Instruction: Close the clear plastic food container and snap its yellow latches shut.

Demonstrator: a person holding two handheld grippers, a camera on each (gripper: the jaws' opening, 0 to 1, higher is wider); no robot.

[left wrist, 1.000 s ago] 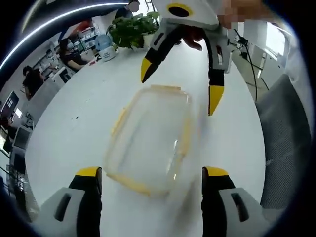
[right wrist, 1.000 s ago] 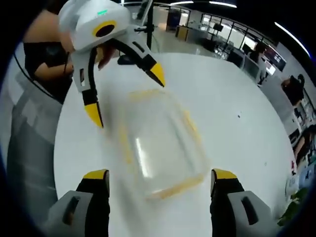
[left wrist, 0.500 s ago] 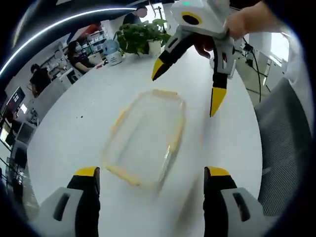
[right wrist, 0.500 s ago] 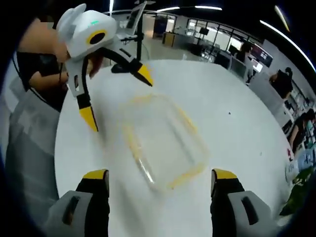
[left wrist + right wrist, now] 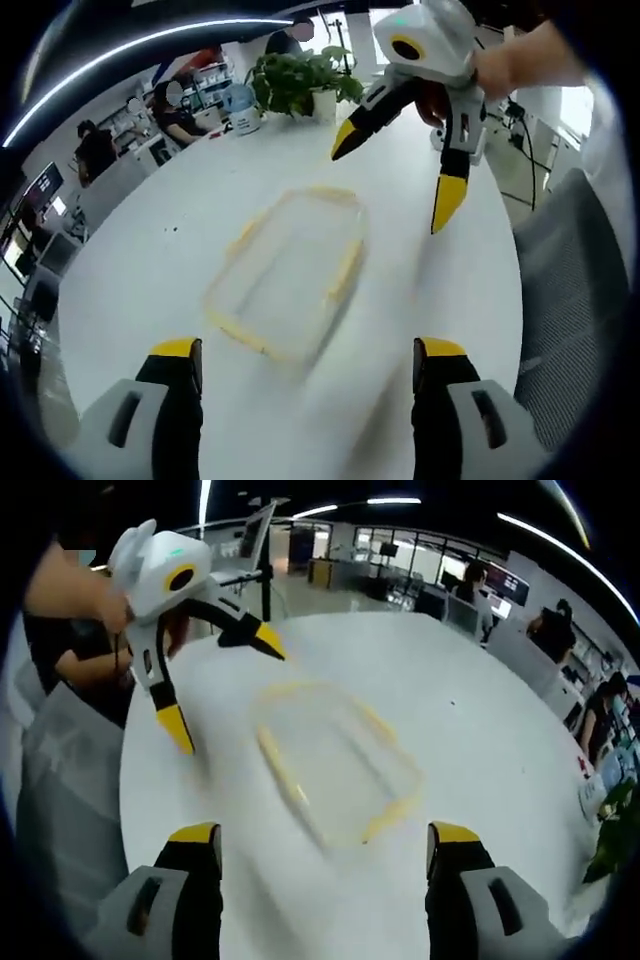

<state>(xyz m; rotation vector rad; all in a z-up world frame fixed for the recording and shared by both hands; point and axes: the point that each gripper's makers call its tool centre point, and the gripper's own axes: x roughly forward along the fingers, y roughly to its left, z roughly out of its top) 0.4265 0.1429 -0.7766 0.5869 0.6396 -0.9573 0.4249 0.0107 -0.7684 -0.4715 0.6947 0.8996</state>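
Observation:
A clear plastic container (image 5: 290, 270) with yellow latches along its rim lies on the round white table (image 5: 150, 260); motion blur hides whether the lid is seated or the latches are down. My left gripper (image 5: 308, 352) is open on the near side of it, nothing between its jaws. Across the container, my right gripper (image 5: 396, 175) hangs open above the table. In the right gripper view the container (image 5: 335, 755) lies ahead of the open right gripper (image 5: 325, 832), and the left gripper (image 5: 224, 686) hovers open at its far left, held by a hand.
A potted plant (image 5: 295, 80) and a blue-topped jar (image 5: 240, 105) stand at the table's far edge. A grey chair (image 5: 570, 290) is beside the table. People sit at desks (image 5: 550, 630) in the office behind.
Both views have drawn back from the container, which now looks smaller and farther off. Each gripper has lifted away a little and stayed open.

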